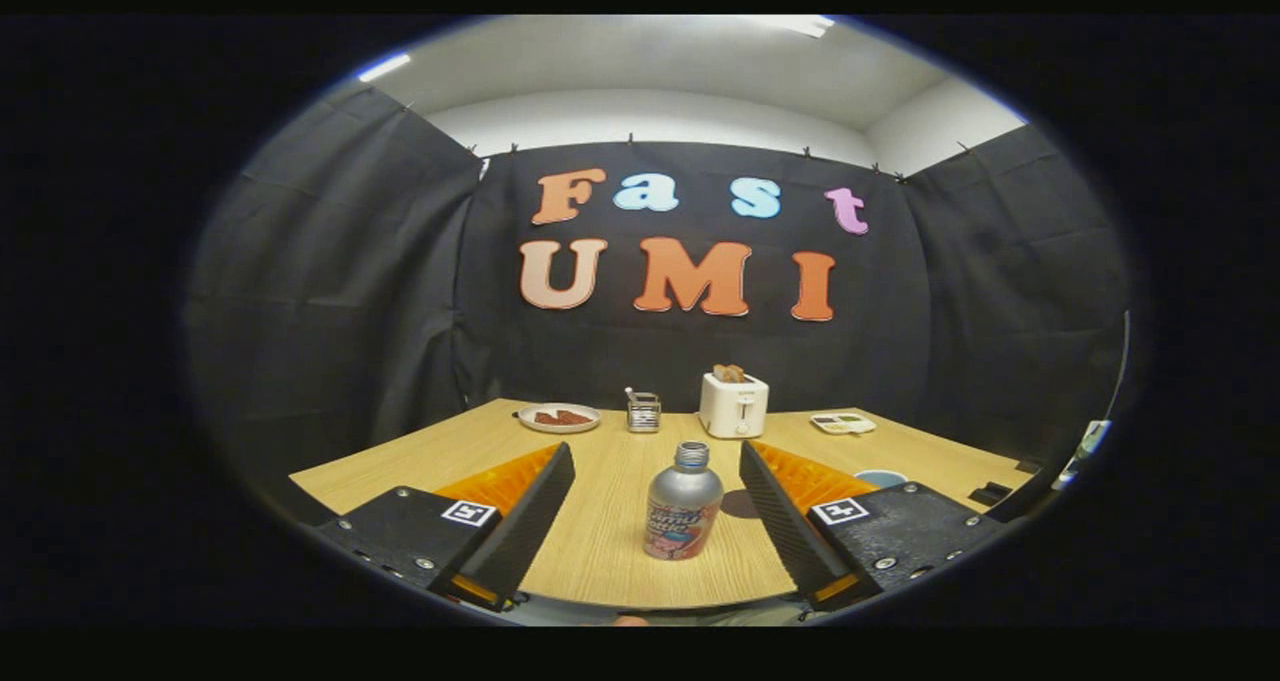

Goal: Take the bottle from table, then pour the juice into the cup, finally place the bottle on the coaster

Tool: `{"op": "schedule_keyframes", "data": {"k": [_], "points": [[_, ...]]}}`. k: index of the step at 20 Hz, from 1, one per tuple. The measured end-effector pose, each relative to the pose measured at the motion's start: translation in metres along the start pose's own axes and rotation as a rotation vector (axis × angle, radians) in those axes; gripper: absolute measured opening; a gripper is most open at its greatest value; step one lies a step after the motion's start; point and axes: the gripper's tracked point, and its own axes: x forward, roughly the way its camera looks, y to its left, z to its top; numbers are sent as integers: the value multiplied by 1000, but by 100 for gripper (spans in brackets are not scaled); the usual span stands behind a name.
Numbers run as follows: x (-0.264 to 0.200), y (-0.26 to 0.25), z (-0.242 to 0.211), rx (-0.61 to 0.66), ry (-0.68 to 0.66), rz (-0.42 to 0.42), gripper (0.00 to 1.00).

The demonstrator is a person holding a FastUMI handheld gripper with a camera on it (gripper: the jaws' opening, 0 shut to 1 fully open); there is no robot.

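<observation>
- Bottle (683, 506) dead centre: it stands upright on the counter (600, 541), cap off, neck straight up, right between the two fingers of the claw (655, 481).
- Claw wide open, both fingers spread well clear of the bottle's sides, nothing touching it yet.
- Key relation: the bottle sits slightly nearer the right finger, so to my eye a small drift rightward before closing would centre the grip.
- Its long axis runs vertical, across the fingers' closing line, which looks good for a squeeze on the body.
- Dark coaster (740, 504) lies just behind the bottle, by the right finger; the cup (881, 478) peeks out beyond that same finger.
- Further back: a plate (559, 418), a small rack (643, 412), a toaster (733, 405) and a small tray (843, 423), all well away.
</observation>
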Motion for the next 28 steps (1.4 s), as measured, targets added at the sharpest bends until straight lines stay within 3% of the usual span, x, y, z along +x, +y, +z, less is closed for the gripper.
{"op": "schedule_keyframes", "data": {"k": [8,20,28], "points": [[4,1,-13,-1,32,2,98],[26,-26,-66,-32,171,-69,99],[51,-20,-120,61,298,-45,99]]}}
